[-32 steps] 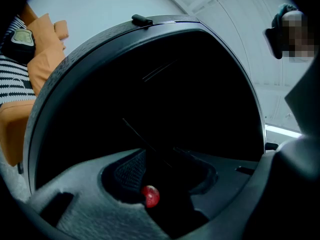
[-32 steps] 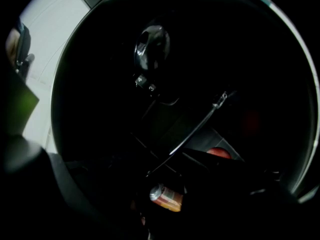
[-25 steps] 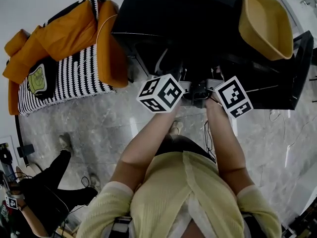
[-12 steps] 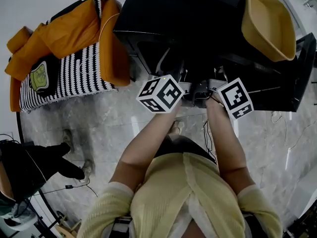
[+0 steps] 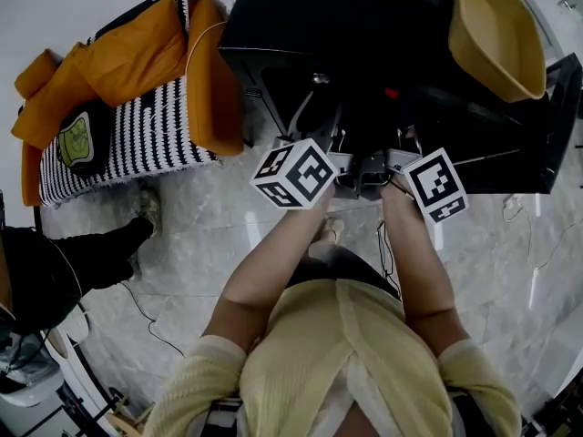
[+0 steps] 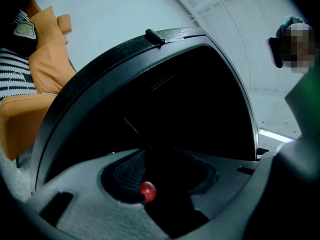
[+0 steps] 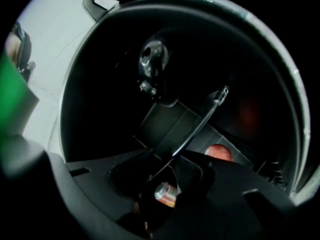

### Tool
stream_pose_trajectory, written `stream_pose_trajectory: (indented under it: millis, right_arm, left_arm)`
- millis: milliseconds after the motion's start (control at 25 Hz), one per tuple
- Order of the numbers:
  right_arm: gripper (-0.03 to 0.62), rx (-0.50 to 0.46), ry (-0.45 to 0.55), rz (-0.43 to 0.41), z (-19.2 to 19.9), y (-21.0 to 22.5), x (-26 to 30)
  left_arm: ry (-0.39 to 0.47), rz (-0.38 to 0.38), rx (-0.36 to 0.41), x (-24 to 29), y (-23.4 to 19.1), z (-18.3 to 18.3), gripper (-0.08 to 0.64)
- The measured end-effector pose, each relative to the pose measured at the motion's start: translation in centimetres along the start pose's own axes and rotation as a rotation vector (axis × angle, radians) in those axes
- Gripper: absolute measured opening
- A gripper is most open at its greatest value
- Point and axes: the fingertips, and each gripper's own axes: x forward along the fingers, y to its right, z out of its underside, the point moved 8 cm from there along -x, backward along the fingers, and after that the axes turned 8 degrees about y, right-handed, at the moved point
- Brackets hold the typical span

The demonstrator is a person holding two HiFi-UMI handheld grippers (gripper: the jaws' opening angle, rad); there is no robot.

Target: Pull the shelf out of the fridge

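Observation:
The black mini fridge (image 5: 364, 25) stands open in front of me, its inside dark. Both grippers reach into the opening side by side, the left gripper (image 5: 344, 176) beside the right gripper (image 5: 387, 167). In the right gripper view the clear shelf (image 7: 200, 121) runs as a bright edge down between the jaws of the right gripper (image 7: 160, 171), which are closing on it. In the left gripper view a faint shelf edge (image 6: 137, 134) leads into the dark gap of the left gripper (image 6: 162, 176); I cannot make out contact there.
A yellow basin (image 5: 496, 35) sits on the fridge top. The fridge door (image 5: 556, 107) hangs open at the right. An orange sofa (image 5: 118, 107) stands to the left. A person's dark leg (image 5: 82, 262) is on the floor at left. Inside are a can (image 7: 165, 194) and a red round item (image 7: 218, 151).
Both grippers have stayed at the fridge opening. The person on the floor at left has shifted, the leg now stretching toward the sofa.

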Motion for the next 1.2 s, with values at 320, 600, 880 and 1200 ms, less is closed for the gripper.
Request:
stream_pose_trajectory:
  millis: [320,600,880,1200]
  right_arm:
    - [0.124,-0.001,0.006,0.017,0.5,-0.4,-2.1]
    - [0.124,-0.012,0.003,0.016,0.6,-0.7,-4.0]
    - [0.124,-0.016,0.003,0.020,0.8,-1.0,-5.3]
    - [0.124,-0.012,0.008,0.026,1.1,-1.2,-6.4]
  left_arm:
    - [-0.023,0.006,-0.017,-1.3,0.1,-0.3,0.152]
    - [-0.022,0.015,-0.046,-1.7,0.2,-0.2,0.152]
    - [-0.027,0.016,-0.071,-1.9,0.0,-0.6,0.152]
    - [-0.051,0.034,-0.072,-2.4,0.0,-0.7,0.152]
